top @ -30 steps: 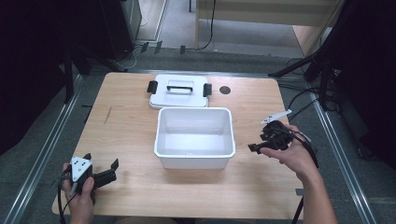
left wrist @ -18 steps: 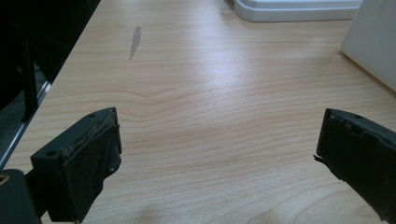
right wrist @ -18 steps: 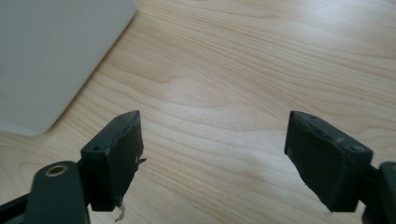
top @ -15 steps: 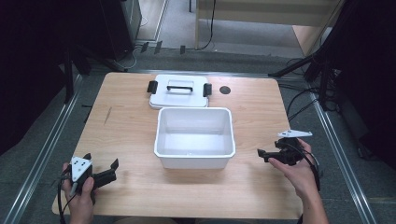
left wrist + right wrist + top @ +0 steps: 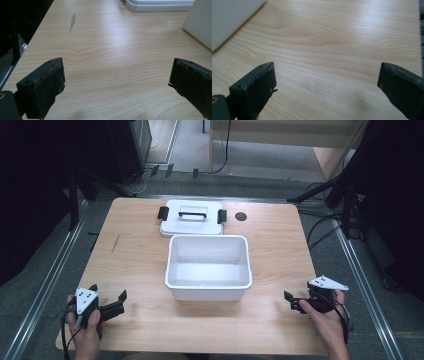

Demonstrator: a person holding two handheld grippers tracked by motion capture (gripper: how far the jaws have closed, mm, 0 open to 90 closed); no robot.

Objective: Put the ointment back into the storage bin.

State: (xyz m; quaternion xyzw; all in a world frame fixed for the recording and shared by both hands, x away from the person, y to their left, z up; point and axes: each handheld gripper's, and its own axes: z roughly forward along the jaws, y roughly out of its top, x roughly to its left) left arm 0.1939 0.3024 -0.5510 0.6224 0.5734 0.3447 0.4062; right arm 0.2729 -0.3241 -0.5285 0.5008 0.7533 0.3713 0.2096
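White tub [image 5: 209,290] sits between both empty grippers.

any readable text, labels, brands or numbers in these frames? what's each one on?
None readable.
White bin: plain walls, no label or print.
White lid behind it: black handle and clips, no marking that reads.
Grey plates on the left gripper and right gripper: a few small dark dots, no text.
Wooden table: a dark streak and a round black spot, not writing.
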